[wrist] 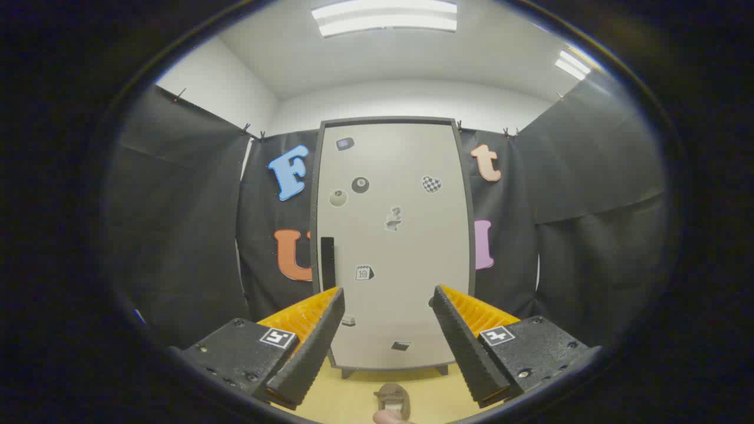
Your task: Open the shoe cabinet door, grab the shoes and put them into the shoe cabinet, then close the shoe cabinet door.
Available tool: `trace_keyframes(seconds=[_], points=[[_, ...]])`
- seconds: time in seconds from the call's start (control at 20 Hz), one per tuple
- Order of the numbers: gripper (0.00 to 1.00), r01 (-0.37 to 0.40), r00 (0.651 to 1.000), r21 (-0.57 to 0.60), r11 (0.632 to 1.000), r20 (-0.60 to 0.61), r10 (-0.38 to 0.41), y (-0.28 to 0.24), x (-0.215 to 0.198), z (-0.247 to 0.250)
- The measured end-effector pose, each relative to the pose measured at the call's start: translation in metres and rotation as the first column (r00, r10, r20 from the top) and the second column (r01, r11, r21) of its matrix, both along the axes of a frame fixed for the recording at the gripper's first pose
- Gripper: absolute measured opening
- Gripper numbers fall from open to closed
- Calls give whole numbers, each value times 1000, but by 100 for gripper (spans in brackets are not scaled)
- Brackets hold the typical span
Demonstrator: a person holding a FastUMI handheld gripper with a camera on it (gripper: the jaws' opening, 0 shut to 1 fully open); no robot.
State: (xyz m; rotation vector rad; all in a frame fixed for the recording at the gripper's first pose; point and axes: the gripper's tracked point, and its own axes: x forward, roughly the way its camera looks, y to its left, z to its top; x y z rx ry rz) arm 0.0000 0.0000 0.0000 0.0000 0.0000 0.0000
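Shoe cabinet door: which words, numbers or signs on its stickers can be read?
"?" on a grey sticker in the middle of the shoe cabinet door.
"10", probably, on the calendar sticker; it is small.
Black ball sticker: number too blurred to read.
Checkered heart sticker: no text.
The gripper holds its jaws open, with the door beyond them.

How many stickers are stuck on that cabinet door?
8 on the cabinet door: one near the top, three in a row below, one mid-door, one beside the dark handle, two low between the open tongs. The fingers may hide more.
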Motion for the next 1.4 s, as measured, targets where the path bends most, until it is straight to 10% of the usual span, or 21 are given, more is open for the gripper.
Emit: trace_keyframes(seconds=[0.8, 1.4], points=[[99, -87, 995, -13, 996, -44, 86, 26, 33, -22], [99, -243, 967, 60, 968, -63, 247, 93, 170, -33]])
